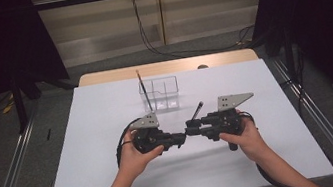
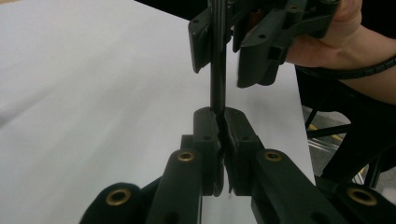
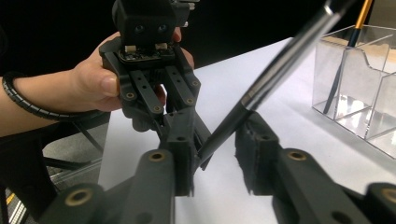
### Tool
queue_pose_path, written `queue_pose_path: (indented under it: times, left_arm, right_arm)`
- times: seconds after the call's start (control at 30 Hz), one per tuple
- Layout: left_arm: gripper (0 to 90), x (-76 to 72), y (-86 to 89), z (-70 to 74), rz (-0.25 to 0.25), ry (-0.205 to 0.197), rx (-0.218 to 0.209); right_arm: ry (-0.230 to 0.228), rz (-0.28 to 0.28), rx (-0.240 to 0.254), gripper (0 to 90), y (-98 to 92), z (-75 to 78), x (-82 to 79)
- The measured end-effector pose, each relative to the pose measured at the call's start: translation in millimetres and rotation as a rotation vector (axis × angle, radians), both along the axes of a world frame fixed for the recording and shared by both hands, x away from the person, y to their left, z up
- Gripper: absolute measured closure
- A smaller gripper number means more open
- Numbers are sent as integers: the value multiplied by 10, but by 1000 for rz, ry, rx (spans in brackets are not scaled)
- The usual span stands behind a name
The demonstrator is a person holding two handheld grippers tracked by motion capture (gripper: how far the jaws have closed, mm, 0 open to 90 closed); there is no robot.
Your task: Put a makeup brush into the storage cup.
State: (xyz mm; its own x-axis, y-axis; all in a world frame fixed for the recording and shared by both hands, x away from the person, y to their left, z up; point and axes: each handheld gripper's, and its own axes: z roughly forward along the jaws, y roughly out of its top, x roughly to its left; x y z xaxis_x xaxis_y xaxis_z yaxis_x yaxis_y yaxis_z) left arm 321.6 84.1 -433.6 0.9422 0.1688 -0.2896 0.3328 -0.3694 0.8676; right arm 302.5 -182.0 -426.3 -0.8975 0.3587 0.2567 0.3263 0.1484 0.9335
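Pen [image 1: 196,112] slants up between the two grippers over the white table [image 1: 116,172] in the high view, near a clear organizer [image 1: 160,94]. Left gripper [image 2: 219,116] clamps the pen's end. Right gripper [image 3: 219,154] stands released around its shaft.

The table [image 1: 112,147] runs across the middle of the high view. A divided holder [image 1: 159,94] stands on it just above the centre of the frame, with a brush [image 1: 144,89] upright in its left compartment. Below the holder, in the lower middle, the left tongs [image 1: 181,138] and the right tongs [image 1: 192,131] meet tip to tip, left one at frame left. A pen [image 1: 196,111] slants up and to the right from where they meet, its lower end between the left tongs' jaws.
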Motion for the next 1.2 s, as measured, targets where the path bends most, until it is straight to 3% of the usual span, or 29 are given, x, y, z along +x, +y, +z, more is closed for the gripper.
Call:
queue_pose_path:
  times: [0.37,0.7,1.0,1.1,1.2]
  left_arm:
    - [820,-17,-68,-51,10,24,-40]
    - [685,-10,-35,-68,6,15,-90]
    - [368,18,15,-40,24,21,-187]
    - [278,30,33,-27,45,17,-191]
    - [180,41,47,-26,68,45,-202]
  right_arm:
    - [57,5,52,850,10,11,14]
    - [47,17,55,851,-2,43,20]
    - [31,6,37,851,-30,52,17]
    - [27,8,30,851,-29,50,14]
    - [26,4,25,851,-26,43,16]
